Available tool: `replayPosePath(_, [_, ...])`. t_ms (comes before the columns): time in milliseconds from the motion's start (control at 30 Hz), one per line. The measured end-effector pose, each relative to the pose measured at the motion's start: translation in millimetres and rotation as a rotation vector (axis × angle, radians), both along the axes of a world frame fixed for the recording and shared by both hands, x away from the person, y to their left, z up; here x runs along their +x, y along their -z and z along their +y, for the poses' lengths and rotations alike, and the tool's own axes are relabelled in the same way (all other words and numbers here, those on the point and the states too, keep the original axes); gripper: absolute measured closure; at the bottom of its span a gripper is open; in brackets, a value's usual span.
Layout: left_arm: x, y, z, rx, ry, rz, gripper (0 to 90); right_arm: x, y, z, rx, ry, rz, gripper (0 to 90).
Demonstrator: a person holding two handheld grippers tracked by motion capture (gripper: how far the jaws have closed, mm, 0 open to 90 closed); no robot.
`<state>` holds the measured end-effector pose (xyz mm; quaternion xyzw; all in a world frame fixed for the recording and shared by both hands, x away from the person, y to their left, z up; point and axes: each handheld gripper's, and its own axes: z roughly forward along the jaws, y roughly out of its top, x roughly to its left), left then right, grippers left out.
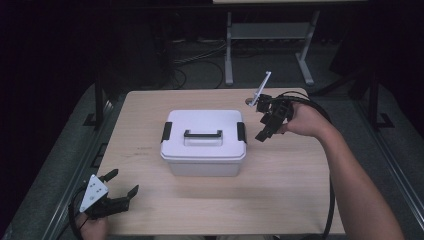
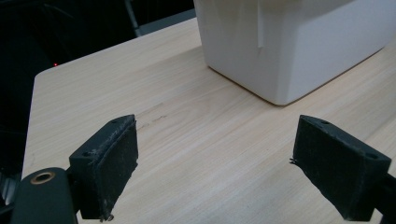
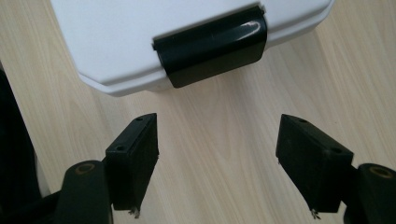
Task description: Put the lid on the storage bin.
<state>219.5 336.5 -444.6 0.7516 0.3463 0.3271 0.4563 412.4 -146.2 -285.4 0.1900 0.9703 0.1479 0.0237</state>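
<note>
Storage box [image 1: 204, 142] with its lid latched, centre of table; right gripper poised at the right-hand latch.

Largest item first: the wooden table [image 1: 280, 195] carries the white plastic box at its middle, lid [image 1: 202, 130] seated, black carry handle [image 1: 202, 135] lying flat, a black latch on the left end [image 1: 166, 131] and on the right end [image 1: 241, 132]. Right gripper [image 1: 265, 131] hovers just beside the right latch [image 3: 212, 46], jaws spread wide, nothing between them, no contact. Left gripper [image 1: 119, 184] sits well apart at the near left corner, jaws likewise spread and empty, aimed toward the box wall [image 2: 299, 51]. Risk, as judged: with no hand steadying the box, a push or pull on the latch could slide or tip it leftward. The glossy latch offers a poor purchase, so the pads may slip off. Lifting one latch alone could twist the lid.
</note>
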Motion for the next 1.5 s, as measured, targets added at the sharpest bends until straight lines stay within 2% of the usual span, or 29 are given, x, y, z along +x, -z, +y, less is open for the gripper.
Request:
replayPosePath(533, [0.1, 0.0, -0.2, 0.005, -0.001, 0.002, 13.5, -5.2, 11.5, -18.1, -0.012, 0.031, 0.021, 29.2])
replayPosePath(1500, [0.4, 0.1, 0.0, 0.011, -0.001, 0.002, 13.6, -11.3, 32.1, -38.9, -0.017, 0.064, 0.054, 29.0])
